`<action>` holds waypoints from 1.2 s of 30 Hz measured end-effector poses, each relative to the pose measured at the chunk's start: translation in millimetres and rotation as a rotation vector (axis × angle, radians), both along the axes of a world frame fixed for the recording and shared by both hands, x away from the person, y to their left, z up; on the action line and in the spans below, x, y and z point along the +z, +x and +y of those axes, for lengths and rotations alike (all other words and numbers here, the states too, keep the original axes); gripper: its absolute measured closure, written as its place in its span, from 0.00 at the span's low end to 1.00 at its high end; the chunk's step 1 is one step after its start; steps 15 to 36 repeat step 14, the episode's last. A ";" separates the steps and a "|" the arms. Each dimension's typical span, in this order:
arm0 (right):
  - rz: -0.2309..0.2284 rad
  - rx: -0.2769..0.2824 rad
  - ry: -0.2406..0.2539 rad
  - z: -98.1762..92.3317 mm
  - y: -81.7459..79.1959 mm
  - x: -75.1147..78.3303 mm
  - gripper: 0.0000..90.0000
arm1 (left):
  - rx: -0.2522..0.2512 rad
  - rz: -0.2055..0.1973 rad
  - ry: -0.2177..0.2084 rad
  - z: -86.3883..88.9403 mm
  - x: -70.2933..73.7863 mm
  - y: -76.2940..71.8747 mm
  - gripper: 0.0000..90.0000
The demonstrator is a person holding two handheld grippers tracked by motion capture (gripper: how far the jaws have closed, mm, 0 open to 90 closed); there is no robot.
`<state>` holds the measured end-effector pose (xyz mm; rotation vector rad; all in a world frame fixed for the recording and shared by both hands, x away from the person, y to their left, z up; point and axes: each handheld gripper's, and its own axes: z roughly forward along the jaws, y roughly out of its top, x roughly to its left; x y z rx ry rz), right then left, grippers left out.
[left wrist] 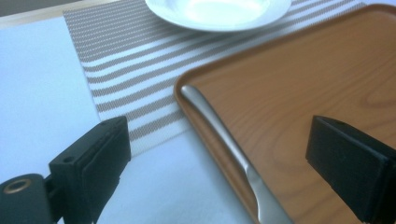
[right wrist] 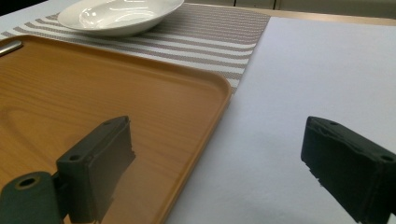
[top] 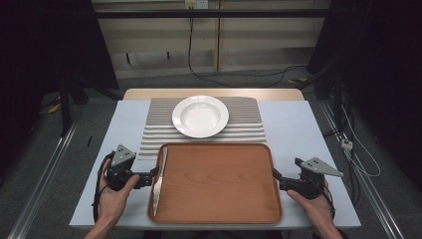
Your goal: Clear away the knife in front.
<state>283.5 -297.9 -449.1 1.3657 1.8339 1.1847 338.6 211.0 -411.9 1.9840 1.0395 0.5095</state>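
A brown wooden tray point(top: 219, 184) lies at the table's front middle. A silver table knife point(top: 160, 179) rests inside it along its left rim. My left gripper point(top: 153, 177) sits at that rim, held in a hand, and is open. In the left gripper view the jaws point(left wrist: 217, 140) stand wide apart, with the knife point(left wrist: 205, 109) and the tray's rim point(left wrist: 184, 100) between them, touched by neither. My right gripper point(top: 276, 178) is at the tray's right edge, open and empty. In the right gripper view the right gripper point(right wrist: 219, 140) straddles the tray's rim point(right wrist: 219, 100).
A white deep plate point(top: 200, 116) stands on a striped placemat point(top: 249, 124) behind the tray. The pale table top point(top: 298, 129) lies bare on both sides of the mat. The table's front edge runs just under the hands.
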 end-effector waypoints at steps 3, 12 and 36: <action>-0.001 0.002 -0.002 0.1 -0.7 0.2 0.10 | 0.012 -0.006 0.003 3.7 -7.3 -5.8 0.07; -0.004 -0.009 -0.010 -1.5 -4.8 1.0 0.10 | 0.043 -0.027 -0.021 14.1 -16.6 -14.4 0.07; -0.005 -0.012 -0.013 -1.7 -5.2 0.9 0.10 | 0.052 -0.023 -0.033 14.0 -16.7 -14.6 0.06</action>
